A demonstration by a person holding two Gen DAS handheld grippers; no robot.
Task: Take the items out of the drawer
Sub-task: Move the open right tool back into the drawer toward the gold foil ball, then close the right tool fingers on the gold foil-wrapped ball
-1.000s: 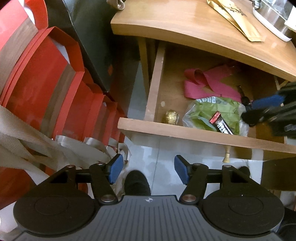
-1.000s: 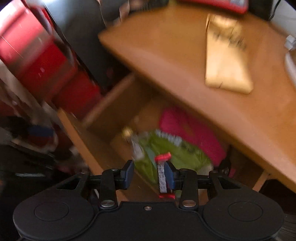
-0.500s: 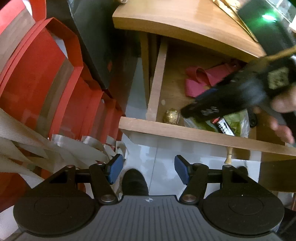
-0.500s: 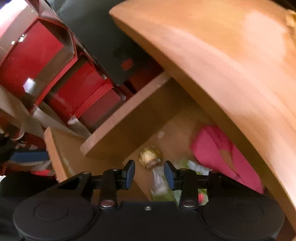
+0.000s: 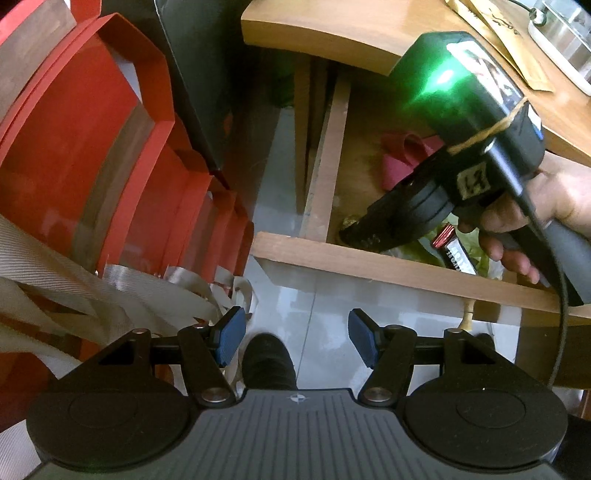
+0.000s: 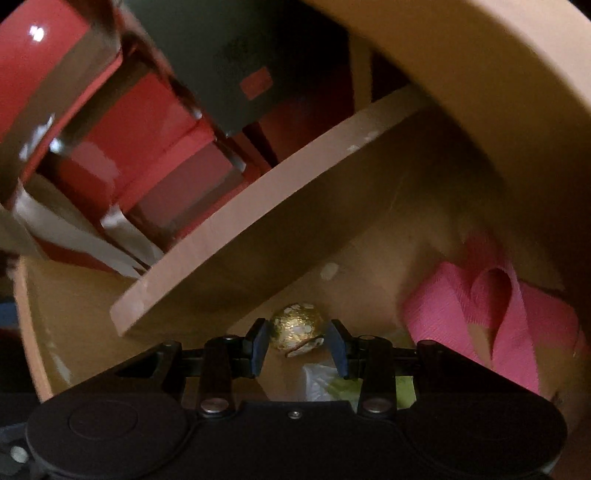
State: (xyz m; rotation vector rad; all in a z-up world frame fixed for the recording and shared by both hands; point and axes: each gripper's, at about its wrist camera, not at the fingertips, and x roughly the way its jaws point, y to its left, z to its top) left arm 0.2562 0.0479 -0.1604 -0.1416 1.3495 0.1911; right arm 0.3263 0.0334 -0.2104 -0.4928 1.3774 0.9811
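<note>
The wooden drawer [image 5: 369, 258] stands pulled out under the desk. Inside, my right gripper [image 6: 297, 345] reaches down into the front left corner. A gold foil ball [image 6: 295, 326] lies between its fingertips, with a thin gap on each side, so the jaws are open around it. A pink ribbon [image 6: 480, 314] lies to its right, and a green bag [image 6: 402, 387] is just behind the fingers. In the left wrist view a hand [image 5: 535, 206] holds the right gripper [image 5: 351, 230] over the drawer, beside a red and black candy bar [image 5: 452, 247]. My left gripper [image 5: 293, 334] hangs open and empty over the floor.
Red gift bags [image 5: 92, 147] with beige handles crowd the left side. The desk top [image 5: 332, 29] overhangs the back of the drawer and carries a gold envelope [image 5: 498, 33]. A black shoe [image 5: 267, 358] stands on the grey floor below the left gripper.
The right gripper has come down into the drawer and moved to its front left corner, so the gold ball now sits between its fingertips. The left gripper has stayed put.
</note>
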